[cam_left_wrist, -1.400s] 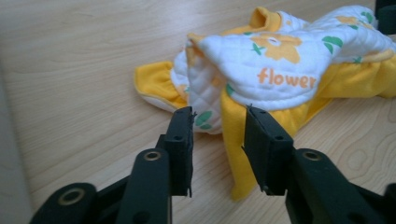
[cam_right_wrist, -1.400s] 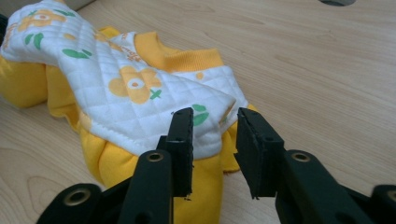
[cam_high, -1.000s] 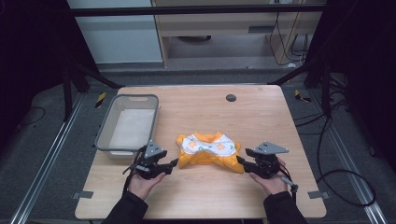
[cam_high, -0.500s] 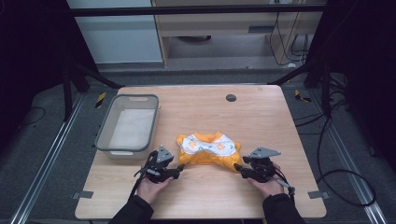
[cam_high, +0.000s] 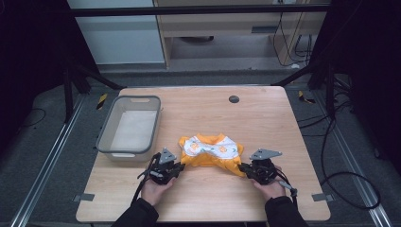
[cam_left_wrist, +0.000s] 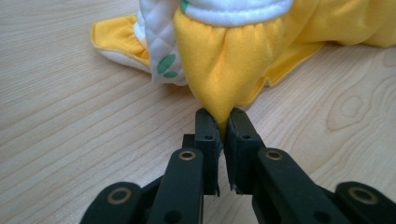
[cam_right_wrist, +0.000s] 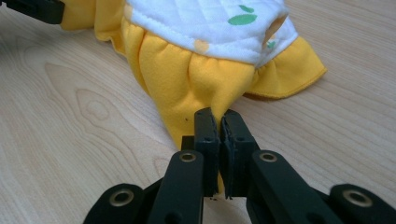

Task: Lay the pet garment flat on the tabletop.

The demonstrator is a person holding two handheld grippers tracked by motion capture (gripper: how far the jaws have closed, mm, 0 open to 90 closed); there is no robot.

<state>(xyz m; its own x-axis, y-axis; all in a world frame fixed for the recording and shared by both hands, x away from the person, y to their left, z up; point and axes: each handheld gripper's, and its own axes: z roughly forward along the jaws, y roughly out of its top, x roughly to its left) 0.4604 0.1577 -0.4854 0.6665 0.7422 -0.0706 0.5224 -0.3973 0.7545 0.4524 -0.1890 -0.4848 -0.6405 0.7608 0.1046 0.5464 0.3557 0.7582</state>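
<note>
High view puts a small yellow garment (cam_high: 211, 151) with a white quilted panel printed in orange and green near the front middle of the wooden surface (cam_high: 265, 118), lying crumpled between the person's two hands. Its yellow fabric spreads toward both tools, and each lower corner is drawn out to a point.

At the garment's left corner, the left tool (cam_high: 178, 166) has just been closing, and the left gripper view shows its black jaws pinched on a fold of yellow cloth (cam_left_wrist: 224, 70) that rises out from between them. At the opposite corner, the right tool (cam_high: 242, 166) has likewise just been closing; the right gripper view shows its jaws pressed together on the gathered yellow edge (cam_right_wrist: 187, 79), with the white quilted panel just behind. Both tools sit low, close to the surface, each held in one hand (cam_high: 156, 189) that comes in from the near edge.

Off to the left, well apart from the garment, a grey plastic bin (cam_high: 105, 137) stands on the surface. Farther back, near the far edge, I can see a round dark cable hole (cam_high: 233, 99).
</note>
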